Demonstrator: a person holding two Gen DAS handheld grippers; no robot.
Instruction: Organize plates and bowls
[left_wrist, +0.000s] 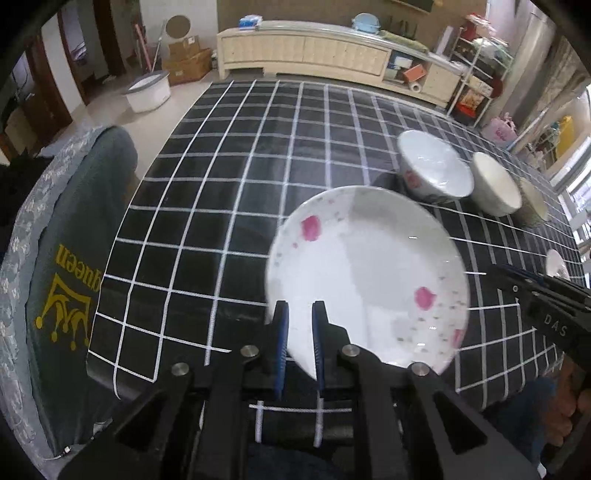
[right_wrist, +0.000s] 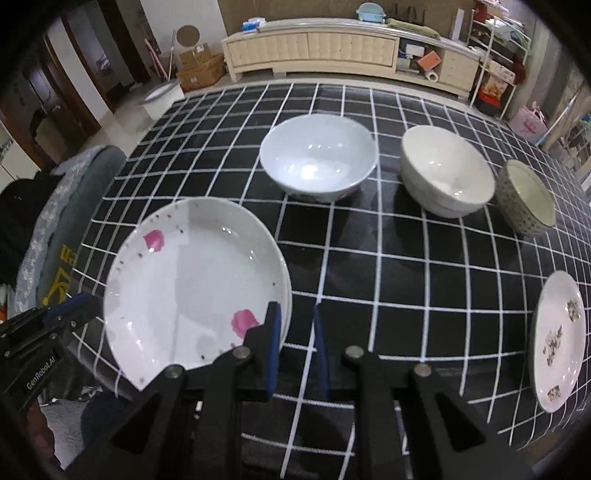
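Note:
A white plate with pink flowers (left_wrist: 365, 284) sits near the table's front edge; it also shows in the right wrist view (right_wrist: 192, 284), where a second rim shows under it. My left gripper (left_wrist: 300, 332) is shut on this plate's near rim. My right gripper (right_wrist: 295, 336) is slightly open and empty, just right of the plate. Behind stand a white flowered bowl (right_wrist: 317, 162), a plain white bowl (right_wrist: 445, 171) and a speckled bowl (right_wrist: 526, 197). A small patterned plate (right_wrist: 559, 341) lies at the right.
The table has a black cloth with a white grid (right_wrist: 369, 258). A chair with a grey cover (left_wrist: 70, 266) stands at the table's left edge. A cream cabinet (right_wrist: 314, 51) and boxes stand behind the table.

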